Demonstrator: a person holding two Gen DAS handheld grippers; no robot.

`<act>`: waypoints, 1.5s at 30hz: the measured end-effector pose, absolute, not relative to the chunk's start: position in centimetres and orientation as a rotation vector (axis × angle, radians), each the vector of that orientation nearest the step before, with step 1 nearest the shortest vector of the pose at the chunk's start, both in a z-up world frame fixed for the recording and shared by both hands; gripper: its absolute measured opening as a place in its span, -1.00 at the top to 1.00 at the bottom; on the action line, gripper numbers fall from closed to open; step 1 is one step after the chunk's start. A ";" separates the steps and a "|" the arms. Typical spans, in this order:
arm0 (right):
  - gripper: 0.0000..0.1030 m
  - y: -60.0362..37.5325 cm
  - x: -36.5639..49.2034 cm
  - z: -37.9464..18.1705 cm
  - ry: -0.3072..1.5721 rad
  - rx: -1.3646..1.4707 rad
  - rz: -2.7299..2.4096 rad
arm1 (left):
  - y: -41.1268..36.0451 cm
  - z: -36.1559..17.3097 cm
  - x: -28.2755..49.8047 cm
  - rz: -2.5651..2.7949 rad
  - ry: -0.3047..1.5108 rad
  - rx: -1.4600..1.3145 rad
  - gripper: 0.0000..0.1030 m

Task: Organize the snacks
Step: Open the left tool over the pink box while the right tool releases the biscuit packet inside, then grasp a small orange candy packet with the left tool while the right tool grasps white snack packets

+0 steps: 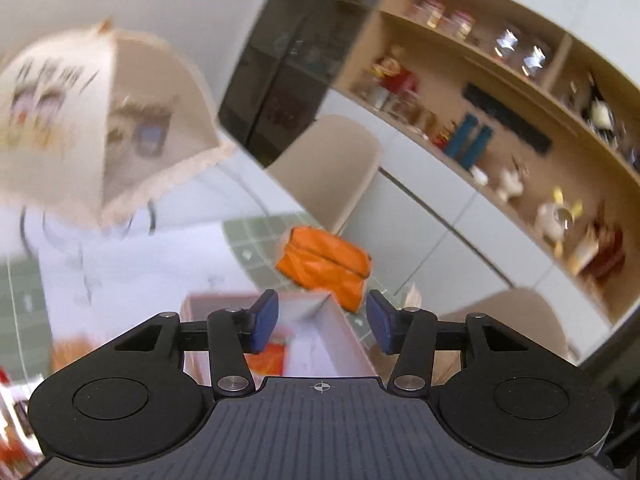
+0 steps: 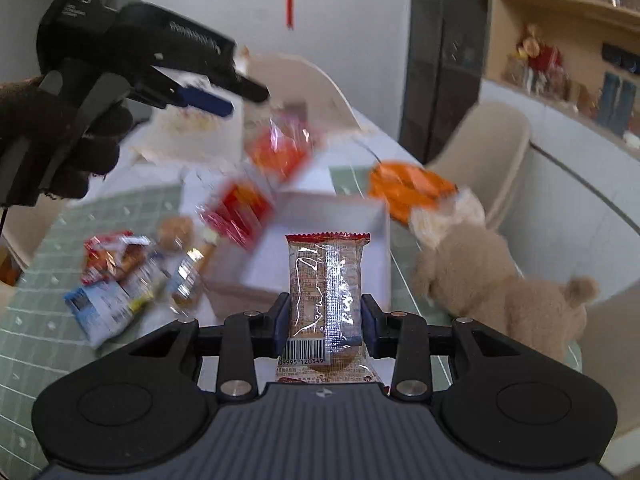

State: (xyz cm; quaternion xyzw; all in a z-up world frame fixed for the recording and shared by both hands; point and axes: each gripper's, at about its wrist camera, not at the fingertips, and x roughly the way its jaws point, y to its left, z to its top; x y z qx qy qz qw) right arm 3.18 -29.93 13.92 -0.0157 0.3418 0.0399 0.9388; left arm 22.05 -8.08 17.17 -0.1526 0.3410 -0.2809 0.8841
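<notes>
Far left on the counter (image 2: 36, 320) there's a loose pile of snack packets (image 2: 120, 276), kinda blurry, lying just beside the white box (image 2: 380, 220). Above them the left gripper (image 2: 208, 100) hangs in the air, jaws apart, nothing in them. From its own camera you see the box right under its blue pads (image 1: 266, 320), with something orange-red already down inside.

Middle: the right gripper (image 2: 325, 326) has its jaws clamped on a clear wrapped biscuit packet (image 2: 326, 288). The packet stands upright, long axis pointing straight out away from the jaws, red crimped edge at the far end. The open box sits directly ahead of it and a bit lower, so my guess is the right hand is the one to drop it in: push forward over the near wall, then let go.

Right of the box there's an orange packet (image 2: 408, 190) lying on the counter, and a tan plush toy (image 2: 500, 280) near it.
</notes>
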 end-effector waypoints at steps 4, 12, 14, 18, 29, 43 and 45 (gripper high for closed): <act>0.31 -30.6 3.8 15.0 0.672 0.003 0.093 | -5.3 12.7 19.3 -0.514 0.806 -0.404 -0.04; -0.47 -29.7 16.0 19.9 0.662 0.066 0.138 | -1.7 9.1 12.3 -0.420 0.895 -0.283 -0.04; -0.47 -29.1 18.3 18.9 0.683 0.071 0.106 | -0.4 8.3 10.6 -0.385 0.907 -0.270 -0.04; -0.47 -25.8 19.4 15.7 0.752 0.085 0.180 | 3.5 6.8 8.4 -0.306 0.944 -0.310 -0.04; -0.18 -8.5 27.3 7.5 0.856 -0.021 0.334 | 14.9 6.2 8.8 -0.196 0.914 -0.431 -0.03; -0.17 -6.7 32.7 1.7 1.005 0.078 0.230 | 20.9 4.8 17.5 -0.349 0.851 -0.574 -0.03; -0.16 -6.1 30.4 2.1 1.062 0.118 0.337 | 21.0 4.5 18.4 -0.339 0.865 -0.567 -0.03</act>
